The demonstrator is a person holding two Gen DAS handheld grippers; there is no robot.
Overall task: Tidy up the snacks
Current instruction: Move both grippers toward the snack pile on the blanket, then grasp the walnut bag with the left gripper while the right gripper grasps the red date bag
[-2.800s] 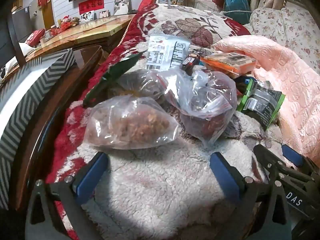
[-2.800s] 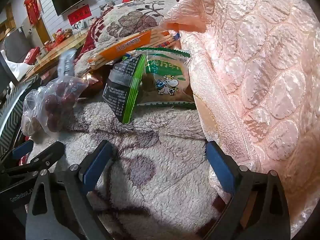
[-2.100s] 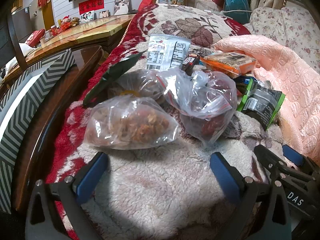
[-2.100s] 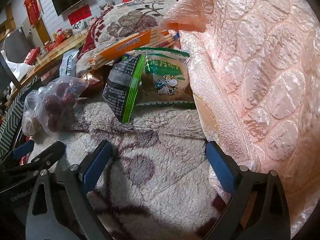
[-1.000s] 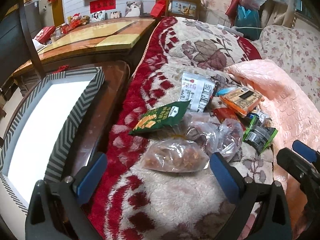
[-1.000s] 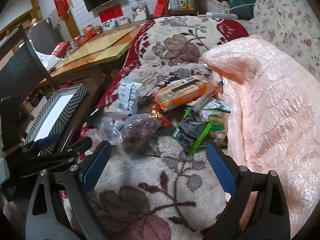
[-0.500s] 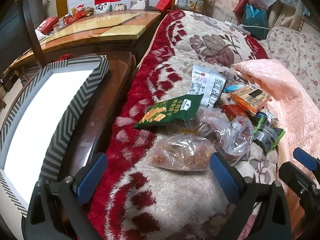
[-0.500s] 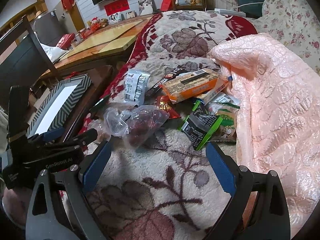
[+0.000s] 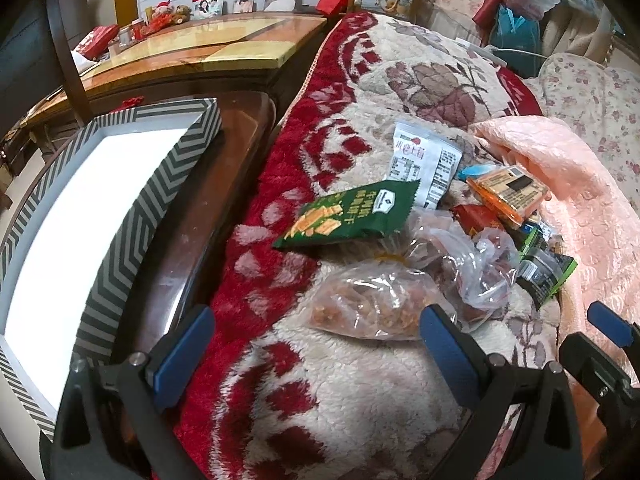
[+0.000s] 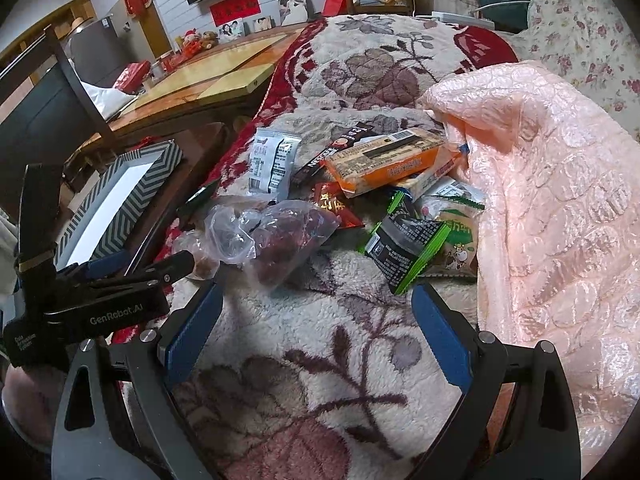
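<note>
Above the fleecy cream-and-red floral blanket (image 9: 352, 392), the left gripper (image 9: 316, 346) hangs with its blue-padded fingers (image 9: 182, 354) spread wide, nothing between them. Its right pad overlaps, in the left wrist view, the near edge of a clear plastic bag of brown nuts (image 9: 368, 306); contact cannot be told. The right gripper (image 10: 316, 334) is likewise spread wide and empty over the blanket, its blue pads (image 10: 438, 338) short of the snack pile.

Snack pile lies on the blanket between the two views' centres:
- clear bag of dark red dates (image 10: 280, 242), touching the nut bag
- green foil packet printed with orange sticks (image 9: 352, 214), resting partly on the bags
- white sachet with barcode (image 9: 426, 166) behind it
- orange rectangular biscuit pack (image 10: 386, 162) on top of other packets
- black-and-green wrapped packet (image 10: 408, 252), tilted, just beside a pink quilted cover (image 10: 560, 208)

Left of the blanket, a grey-and-white chevron-rimmed box (image 9: 132, 216) sits on a dark wooden table (image 9: 192, 236).
</note>
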